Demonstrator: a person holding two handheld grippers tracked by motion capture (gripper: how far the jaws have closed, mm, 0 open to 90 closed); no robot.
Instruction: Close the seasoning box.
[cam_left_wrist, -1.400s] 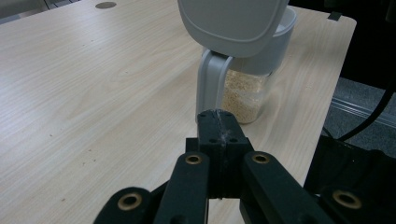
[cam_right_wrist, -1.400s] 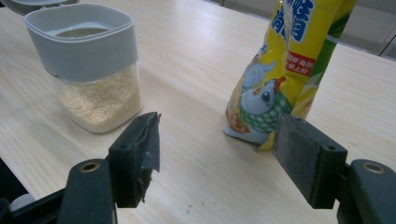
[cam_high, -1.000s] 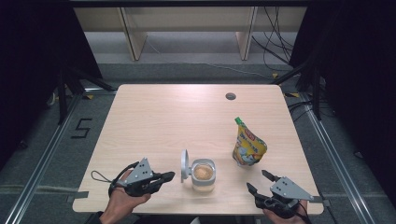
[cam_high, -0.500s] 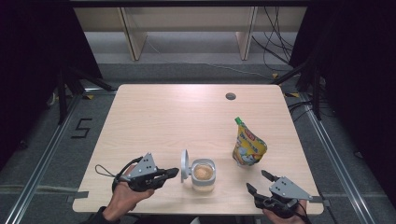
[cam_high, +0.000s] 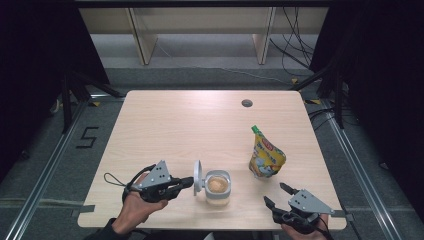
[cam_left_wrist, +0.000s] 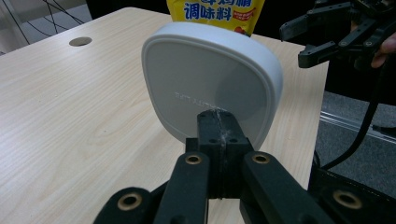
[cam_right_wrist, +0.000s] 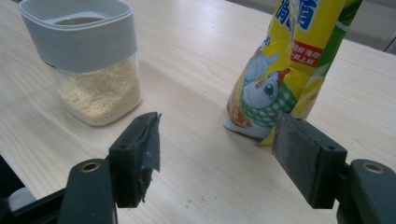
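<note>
Pale wood grain runs across the table (cam_high: 165, 125), with dark floor and shelving beyond it at the top of the high view.

At lower left of that view, the left gripper (cam_high: 186, 182) has its 2 jaws clenched flat together with nothing between them, the tips just short of or touching the white lid (cam_high: 197, 176); I cannot tell which. The lid stands up on edge from the left rim of the jar (cam_high: 218, 187) at lower centre. It looks like light, stiff, smooth plastic, probably hinged, so a push on its broad face should swing it, while a pinch at its thin rim could slip.

The jar is clear-walled with a grey collar and holds pale granules; rigid and moderately weighty, it is best taken across its flat sides below the collar.

At lower right, the right gripper (cam_high: 276, 196) hangs released. Ahead of it, the yellow pouch (cam_high: 266, 157) stands upright, soft and crinkly; gripping near its green cap (cam_high: 255, 129) seems safest.
</note>
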